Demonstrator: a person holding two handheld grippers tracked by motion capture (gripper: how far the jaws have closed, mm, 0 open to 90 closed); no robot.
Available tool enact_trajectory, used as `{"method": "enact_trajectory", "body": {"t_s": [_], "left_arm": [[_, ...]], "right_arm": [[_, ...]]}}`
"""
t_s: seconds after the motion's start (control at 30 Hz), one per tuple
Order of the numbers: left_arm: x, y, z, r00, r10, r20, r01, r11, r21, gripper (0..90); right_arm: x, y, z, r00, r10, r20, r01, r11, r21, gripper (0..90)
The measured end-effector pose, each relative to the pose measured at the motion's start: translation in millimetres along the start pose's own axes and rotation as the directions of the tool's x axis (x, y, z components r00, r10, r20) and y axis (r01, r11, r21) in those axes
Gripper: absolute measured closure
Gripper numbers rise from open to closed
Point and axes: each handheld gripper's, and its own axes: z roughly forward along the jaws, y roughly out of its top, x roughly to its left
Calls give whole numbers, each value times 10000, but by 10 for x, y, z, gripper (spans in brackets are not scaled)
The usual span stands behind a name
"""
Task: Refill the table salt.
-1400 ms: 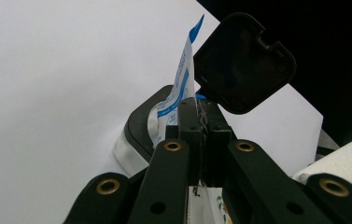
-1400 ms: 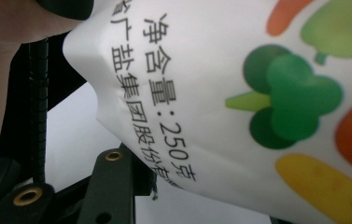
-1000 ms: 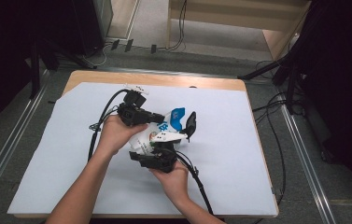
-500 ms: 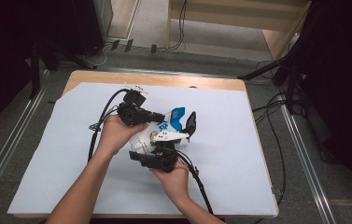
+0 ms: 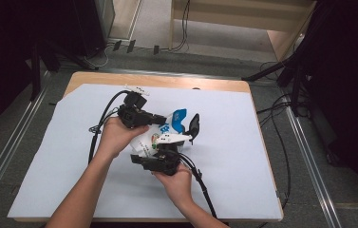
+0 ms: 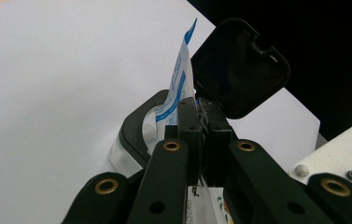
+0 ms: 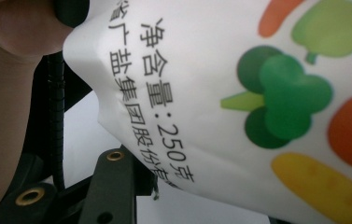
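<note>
Your left gripper [image 6: 197, 116] pinched tight on blue-white pouch [image 6: 176, 88] at frame centre, above black-lidded container [image 6: 136, 133], your right gripper [image 5: 164, 159] w/ pouch against it, grip state can't tell, white sheet [image 5: 243, 142] underneath.

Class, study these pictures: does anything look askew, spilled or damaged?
Nothing is spilled. The white bag is crumpled and held off the table, its blue-printed edge pinched in the left gripper. The small container's black lid stands flipped open.
</note>
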Motion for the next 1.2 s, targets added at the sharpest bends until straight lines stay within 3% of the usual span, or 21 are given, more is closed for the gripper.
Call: {"method": "enact_trajectory", "body": {"t_s": [0.63,0.9,1.2], "left_arm": [[8,-58,-24,10000,31,93,-30,10000,-51,860],[-13,-76,-43,9998,134,-163,-136,9998,-130,894],[-7,-93,-49,9998,-46,-184,40,9994,-332,899]], "right_arm": [[-16,10,-8,9998,156,-151,-155,9999,33,594],[-3,5,-5,10000,-4,-64,4,10000,63,592],[19,4,0,9990,-395,214,392,9991,136,554]]}}
